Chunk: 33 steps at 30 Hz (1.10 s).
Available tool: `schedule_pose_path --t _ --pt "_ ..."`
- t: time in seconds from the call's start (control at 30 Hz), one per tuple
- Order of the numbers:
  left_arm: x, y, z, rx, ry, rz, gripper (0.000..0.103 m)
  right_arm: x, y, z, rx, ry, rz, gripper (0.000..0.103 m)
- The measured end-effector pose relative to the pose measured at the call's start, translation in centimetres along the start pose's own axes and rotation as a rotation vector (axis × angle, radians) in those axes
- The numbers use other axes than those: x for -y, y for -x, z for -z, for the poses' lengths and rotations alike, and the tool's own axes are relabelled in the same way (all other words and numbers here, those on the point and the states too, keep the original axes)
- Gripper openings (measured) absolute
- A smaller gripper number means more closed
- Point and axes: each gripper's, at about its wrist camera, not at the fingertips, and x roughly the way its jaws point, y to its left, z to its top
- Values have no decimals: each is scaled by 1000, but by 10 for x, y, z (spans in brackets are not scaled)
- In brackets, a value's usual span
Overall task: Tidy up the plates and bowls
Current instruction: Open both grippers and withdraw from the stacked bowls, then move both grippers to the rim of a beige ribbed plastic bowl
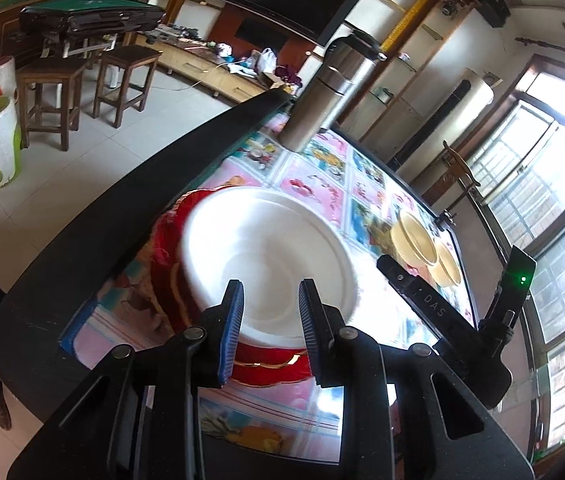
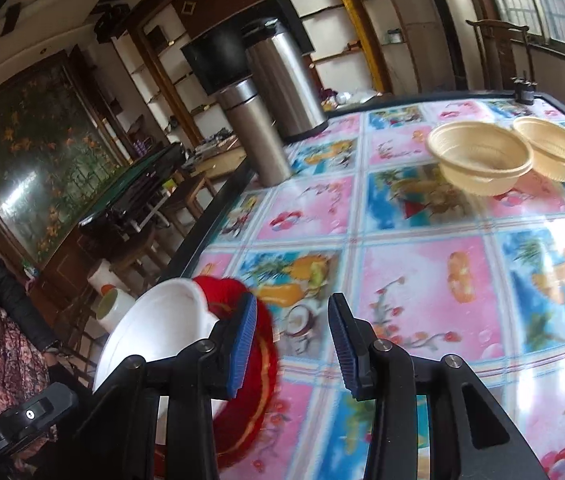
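In the left wrist view, the left gripper (image 1: 269,300) hung over the near rim of the white plate (image 1: 266,240), its blue-padded fingers (image 1: 231,328) spread apart with the plate's edge between them; whether either pad touched the plate could not be told. The white plate sat on top of a red plate with gold trim (image 1: 270,364), which showed at 6 o'clock and 9 o'clock around it. Both rested on the bench (image 1: 82,240), a dark-rimmed top covered by a pink and blue fruit-patterned cloth (image 1: 314,188). At 3 o'clock, near the bench's right side, the body of the right gripper (image 1: 434,312) reached in, and just beyond it stood two tan bowls (image 1: 422,240) side by side. Farther off, at 12 o'clock, a steel flask (image 1: 322,100) stood upright near the bench's far edge.

In the right wrist view, the right gripper (image 2: 292,344) was also spread wide, with nothing between its fingers and only patterned cloth below. The white plate (image 2: 154,328) lay at 9 o'clock, tilted on the red plate (image 2: 250,392). A person's dark sleeve (image 2: 6,292) showed at the left edge. At 1 o'clock the two tan bowls (image 2: 482,160) stood touching or nearly so, well apart from the plates. At 12 o'clock stood the steel flask (image 2: 258,136) with a larger steel thermos (image 2: 286,76) behind it.
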Motion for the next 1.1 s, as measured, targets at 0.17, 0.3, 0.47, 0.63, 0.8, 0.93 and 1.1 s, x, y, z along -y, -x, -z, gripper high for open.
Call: schedule_pose_path --t 0.17,0.3,0.47,0.63,0.8,0.93,1.1 --pt "45 -11 11 -45 -90 62 26 58 10 -12 26 -70 60 40" --pt "95 -31 26 -111 -197 106 26 114 19 -18 44 -137 112 40" --pt "150 -68 43 -196 -285 125 26 190 32 -25 78 -247 174 43" --pt "192 -123 45 -293 -280 137 32 248 34 -36 86 -368 163 43" --pt "222 -162 24 -300 -240 154 32 276 27 -60 85 -446 50 43" --pt "233 -198 -9 -291 -152 156 39 290 15 -88 64 -497 -106 44" --pt "244 -240 -46 -265 -75 134 56 297 -7 -122 7 -554 -135 55"
